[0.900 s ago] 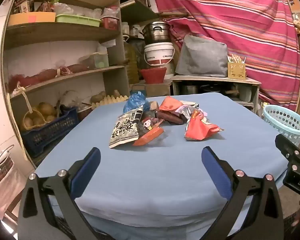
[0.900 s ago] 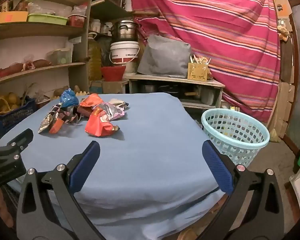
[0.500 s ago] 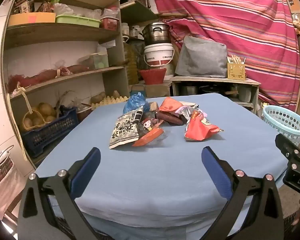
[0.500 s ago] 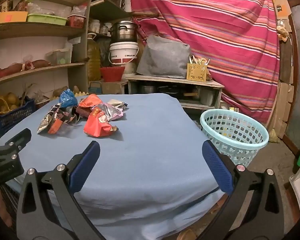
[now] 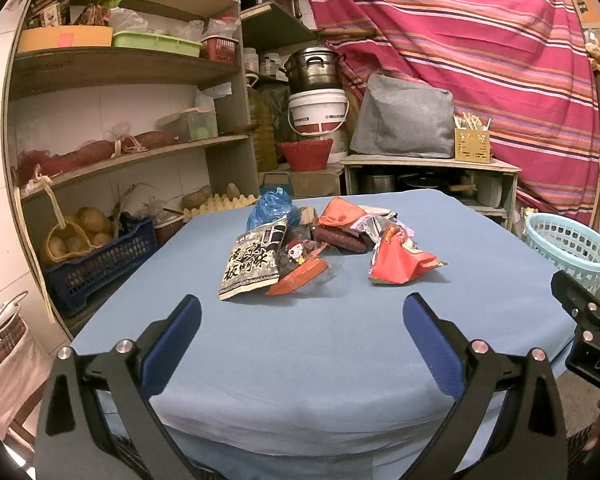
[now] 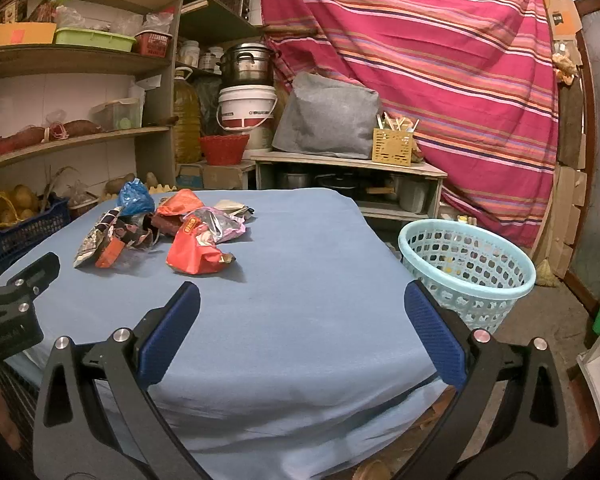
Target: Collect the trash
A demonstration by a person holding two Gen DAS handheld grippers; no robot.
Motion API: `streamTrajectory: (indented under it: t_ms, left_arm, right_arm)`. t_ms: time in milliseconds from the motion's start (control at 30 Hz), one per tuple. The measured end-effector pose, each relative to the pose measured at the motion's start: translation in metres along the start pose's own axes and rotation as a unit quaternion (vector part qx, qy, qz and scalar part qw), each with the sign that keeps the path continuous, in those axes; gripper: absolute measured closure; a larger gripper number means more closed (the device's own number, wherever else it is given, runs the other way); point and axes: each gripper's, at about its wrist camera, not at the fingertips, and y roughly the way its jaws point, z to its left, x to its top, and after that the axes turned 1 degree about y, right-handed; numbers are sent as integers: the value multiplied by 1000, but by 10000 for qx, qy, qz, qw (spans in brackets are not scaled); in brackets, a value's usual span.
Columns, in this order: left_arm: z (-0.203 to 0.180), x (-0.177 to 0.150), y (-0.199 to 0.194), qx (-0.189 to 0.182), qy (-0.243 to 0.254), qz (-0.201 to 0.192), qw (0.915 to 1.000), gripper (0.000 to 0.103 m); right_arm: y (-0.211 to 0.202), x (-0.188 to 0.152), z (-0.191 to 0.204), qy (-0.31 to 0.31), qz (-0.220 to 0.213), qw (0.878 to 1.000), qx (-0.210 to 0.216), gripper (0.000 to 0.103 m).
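A pile of snack wrappers lies on the blue table: a black-and-white bag, an orange wrapper, a red bag, a blue plastic bag at the back. The red bag is the nearest piece in the right wrist view. My left gripper is open and empty above the table's near edge, short of the pile. My right gripper is open and empty, right of the pile. A light blue mesh basket stands on the floor right of the table.
Wooden shelves with boxes and produce line the left wall. A low shelf with a grey bag and a white bucket stands behind the table. A striped cloth hangs at the back.
Both grippers have drifted very slightly; the pile and basket keep their places. Both stay open and empty.
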Motion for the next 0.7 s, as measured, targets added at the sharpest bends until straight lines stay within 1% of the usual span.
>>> streamTrajectory:
  t_ms: [700]
  left_arm:
    - [2,0,-3,0,-3,-22,10000,4]
  right_arm:
    - [-2,2,-3,28,-5,10000,-27,4]
